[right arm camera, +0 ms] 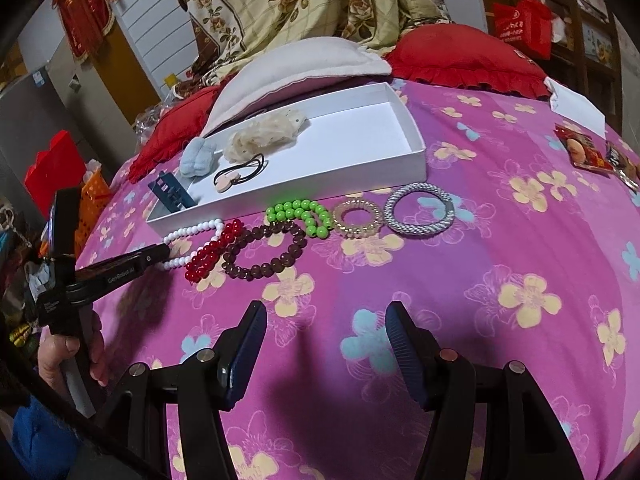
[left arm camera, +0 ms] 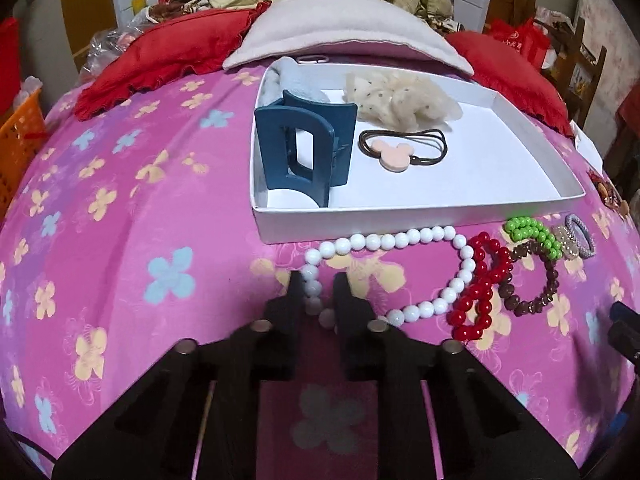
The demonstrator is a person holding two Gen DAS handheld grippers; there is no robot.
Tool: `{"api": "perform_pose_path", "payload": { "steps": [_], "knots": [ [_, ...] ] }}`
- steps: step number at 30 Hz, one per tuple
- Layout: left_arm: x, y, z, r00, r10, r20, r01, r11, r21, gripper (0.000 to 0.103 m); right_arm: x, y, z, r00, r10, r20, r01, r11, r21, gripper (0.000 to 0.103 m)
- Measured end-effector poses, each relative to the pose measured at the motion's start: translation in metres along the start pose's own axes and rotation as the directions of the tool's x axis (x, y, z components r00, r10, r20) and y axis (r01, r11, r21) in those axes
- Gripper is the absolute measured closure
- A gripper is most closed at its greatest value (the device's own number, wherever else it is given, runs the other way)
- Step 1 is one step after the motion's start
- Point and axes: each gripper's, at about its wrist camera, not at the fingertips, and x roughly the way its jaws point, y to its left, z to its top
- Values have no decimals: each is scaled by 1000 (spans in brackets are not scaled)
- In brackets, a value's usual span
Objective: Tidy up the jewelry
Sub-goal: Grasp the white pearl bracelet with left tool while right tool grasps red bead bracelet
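Note:
A white bead bracelet (left arm camera: 400,240) lies on the pink flowered bedspread in front of a white tray (left arm camera: 400,216). My left gripper (left arm camera: 319,284) has its fingers closed around the left end of this bracelet. Beside it lie a red bead bracelet (left arm camera: 480,284), a brown one (left arm camera: 536,280), a green one (left arm camera: 532,232) and a grey ring (left arm camera: 580,240). My right gripper (right arm camera: 326,312) is open and empty over the bedspread, nearer than the row of bracelets (right arm camera: 264,248). The left gripper (right arm camera: 160,254) also shows in the right wrist view at the white bracelet (right arm camera: 192,232).
The tray (right arm camera: 416,160) holds a blue claw clip (left arm camera: 304,144), a cream scrunchie (left arm camera: 400,98), a light-blue scrunchie (right arm camera: 196,160) and a brown hair tie with a pink charm (left arm camera: 400,148). Red pillows (left arm camera: 160,60) and a grey pillow (left arm camera: 344,28) lie behind. Snack packets (right arm camera: 588,148) lie at the right.

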Motion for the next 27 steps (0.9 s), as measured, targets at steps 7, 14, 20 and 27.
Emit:
{"api": "perform_pose_path", "payload": {
  "steps": [7, 14, 20, 27],
  "knots": [
    [-9, 27, -10, 999, 31, -36, -34, 996, -80, 95, 18, 24, 15, 998, 59, -36, -61, 997, -53, 44],
    [-12, 46, -15, 998, 31, -46, -37, 990, -138, 95, 44, 68, 28, 992, 102, -69, -112, 981, -159, 44],
    [-10, 43, -14, 998, 46, -36, -50, 992, -120, 95, 68, 102, 32, 977, 169, -128, -194, 956, -219, 57],
    [-10, 51, -11, 999, -18, -44, 12, 988, -154, 90, 99, 118, 35, 979, 123, -165, -156, 966, -205, 57]
  ]
}}
